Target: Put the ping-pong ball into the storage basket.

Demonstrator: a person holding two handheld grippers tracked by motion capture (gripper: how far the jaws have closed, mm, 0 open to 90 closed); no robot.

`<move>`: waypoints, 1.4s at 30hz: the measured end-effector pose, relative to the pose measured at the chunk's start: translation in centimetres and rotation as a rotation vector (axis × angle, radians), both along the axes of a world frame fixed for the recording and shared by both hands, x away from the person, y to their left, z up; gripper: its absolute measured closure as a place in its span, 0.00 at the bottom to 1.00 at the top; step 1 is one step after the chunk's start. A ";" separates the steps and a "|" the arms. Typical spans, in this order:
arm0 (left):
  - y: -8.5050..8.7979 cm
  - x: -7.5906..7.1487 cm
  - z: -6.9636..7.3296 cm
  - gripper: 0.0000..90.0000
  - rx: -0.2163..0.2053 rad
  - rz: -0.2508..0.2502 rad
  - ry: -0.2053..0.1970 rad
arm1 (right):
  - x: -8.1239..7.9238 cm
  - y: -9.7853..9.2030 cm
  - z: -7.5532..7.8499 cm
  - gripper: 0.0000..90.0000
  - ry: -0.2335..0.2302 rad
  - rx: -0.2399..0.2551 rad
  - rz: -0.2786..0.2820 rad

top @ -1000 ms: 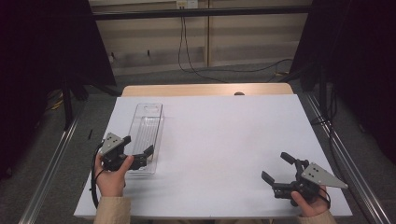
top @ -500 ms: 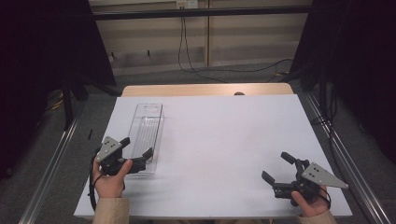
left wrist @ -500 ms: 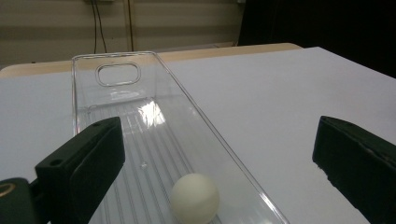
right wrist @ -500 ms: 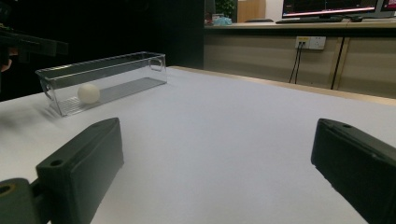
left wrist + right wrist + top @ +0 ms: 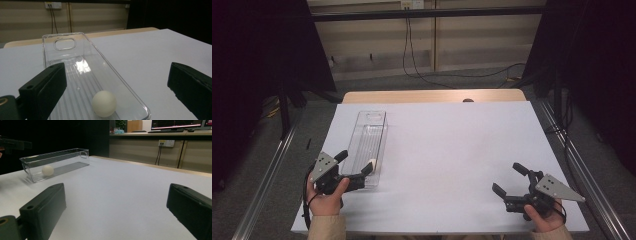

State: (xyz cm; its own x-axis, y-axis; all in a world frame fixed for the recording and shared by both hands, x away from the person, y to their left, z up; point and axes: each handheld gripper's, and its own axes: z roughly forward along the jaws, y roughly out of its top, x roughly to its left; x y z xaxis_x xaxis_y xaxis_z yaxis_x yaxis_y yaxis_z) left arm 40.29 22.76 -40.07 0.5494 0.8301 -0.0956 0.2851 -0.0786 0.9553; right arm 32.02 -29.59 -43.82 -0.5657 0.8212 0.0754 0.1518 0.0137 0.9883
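My left gripper (image 5: 354,168) is spread wide and grasps nothing, its jaws straddling the near end of the clear tray (image 5: 367,142). Just ahead of those jaws I see a white ball (image 5: 104,103) lying inside the tray, at the end nearest the gripper. Well off to the right, my right gripper (image 5: 508,181) hangs over bare white table (image 5: 452,145), released as well, with the tray and ball far ahead to its left.
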 end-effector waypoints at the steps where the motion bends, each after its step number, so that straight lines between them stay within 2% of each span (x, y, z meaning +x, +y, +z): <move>1: 0.0 -0.1 -0.1 0.03 0.002 0.000 -0.003 | 0.0 0.0 0.0 0.02 -0.002 0.000 -0.001; 4: 0.0 -0.1 -0.2 0.03 0.002 -0.005 -0.004 | 0.0 0.0 0.0 0.02 -0.003 0.002 -0.001; 9: 0.0 -0.3 -0.3 0.03 -0.026 -0.003 -0.012 | 0.1 0.0 0.0 0.02 -0.001 0.001 0.003; 17: 0.0 -0.7 -0.4 0.03 -0.017 -0.007 -0.021 | 0.1 0.0 0.0 0.02 0.000 0.002 -0.001; 29: 0.1 -1.2 -0.7 0.03 -0.042 -0.011 -0.030 | 0.1 -0.1 0.0 0.02 -0.001 0.006 0.001; 31: 0.4 -1.4 -0.7 0.03 -0.021 -0.020 -0.032 | 0.1 -0.1 -0.1 0.02 -0.001 0.005 0.001; 33: 0.3 -1.5 -0.7 0.03 -0.032 -0.013 -0.039 | 0.1 -0.1 -0.1 0.02 -0.002 0.005 0.001; 34: 0.4 -1.6 -0.7 0.03 -0.022 -0.018 -0.038 | 0.1 -0.1 -0.1 0.02 -0.004 0.004 0.001; 35: 0.4 -1.7 -0.8 0.03 -0.038 -0.011 -0.039 | 0.1 -0.1 -0.1 0.02 -0.004 0.004 0.001; 42: 0.5 -2.0 -1.1 0.03 -0.023 -0.017 -0.047 | 0.1 -0.1 -0.1 0.02 -0.004 0.005 0.001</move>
State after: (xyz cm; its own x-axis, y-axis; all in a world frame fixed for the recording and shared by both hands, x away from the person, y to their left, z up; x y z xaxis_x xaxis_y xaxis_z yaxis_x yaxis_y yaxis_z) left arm 38.30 23.24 -41.13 0.5680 0.8183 -0.0883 0.2386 -0.0610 0.9692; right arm 32.15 -29.66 -43.90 -0.5666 0.8204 0.0775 0.1482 0.0089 0.9889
